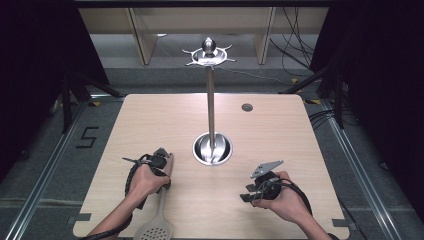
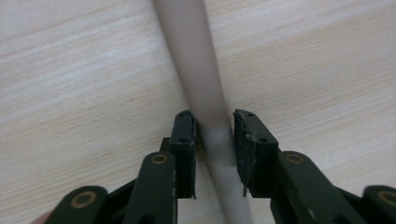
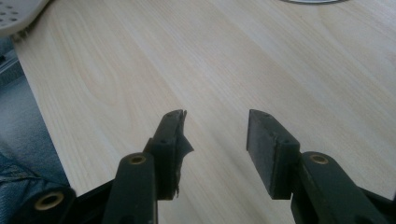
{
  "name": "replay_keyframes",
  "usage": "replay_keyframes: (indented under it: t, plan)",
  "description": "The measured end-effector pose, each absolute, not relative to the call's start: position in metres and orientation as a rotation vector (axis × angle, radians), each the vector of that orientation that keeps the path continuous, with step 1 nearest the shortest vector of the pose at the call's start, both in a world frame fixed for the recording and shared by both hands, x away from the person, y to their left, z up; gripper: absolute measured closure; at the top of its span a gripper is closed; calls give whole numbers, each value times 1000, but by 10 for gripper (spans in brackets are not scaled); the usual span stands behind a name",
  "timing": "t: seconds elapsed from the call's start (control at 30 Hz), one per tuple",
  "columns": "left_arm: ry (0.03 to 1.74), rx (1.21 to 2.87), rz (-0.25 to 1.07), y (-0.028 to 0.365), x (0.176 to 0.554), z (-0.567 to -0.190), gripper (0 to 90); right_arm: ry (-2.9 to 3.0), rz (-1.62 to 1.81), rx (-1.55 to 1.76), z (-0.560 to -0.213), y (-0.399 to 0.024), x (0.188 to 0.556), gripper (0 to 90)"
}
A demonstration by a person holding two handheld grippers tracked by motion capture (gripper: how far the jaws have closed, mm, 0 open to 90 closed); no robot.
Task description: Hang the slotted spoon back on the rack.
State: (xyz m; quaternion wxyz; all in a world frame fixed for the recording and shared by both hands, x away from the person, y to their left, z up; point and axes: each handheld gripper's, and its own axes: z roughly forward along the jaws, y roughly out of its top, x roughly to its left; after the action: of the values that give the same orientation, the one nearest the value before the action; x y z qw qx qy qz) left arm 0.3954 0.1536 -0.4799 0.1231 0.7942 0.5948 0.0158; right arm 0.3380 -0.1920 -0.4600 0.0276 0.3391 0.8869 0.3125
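Your left gripper [image 2: 213, 122] sits narrow around the slotted spatula's [image 1: 156, 220] handle, pads at or nearly on it, its head overhanging the table's [image 1: 280, 125] near edge at 7 o'clock, while your right gripper [image 3: 214, 122] stands wide over bare wood at 5 o'clock of the stand's base [image 1: 212, 148].

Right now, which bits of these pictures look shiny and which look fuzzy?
High view: the metal stand glares brightly at its base, and the room's edges are dark. Left gripper view: the slotted spoon's handle is soft and blurry up close between the left gripper, while the table grain is clearer. Right gripper view: evenly lit wood, the near black parts slightly blurred.
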Motion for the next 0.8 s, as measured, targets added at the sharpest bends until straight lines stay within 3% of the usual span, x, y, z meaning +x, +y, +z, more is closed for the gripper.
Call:
replay_keyframes:
  t: [0.23,0.8]
  plan:
    - [1558,2332,122,164,387,-471,747,2754,959,1025,-459,-194,338,568]
    - [1274,2092,285,205,339,-432,748,2719,981,1029,-457,-194,337,566]
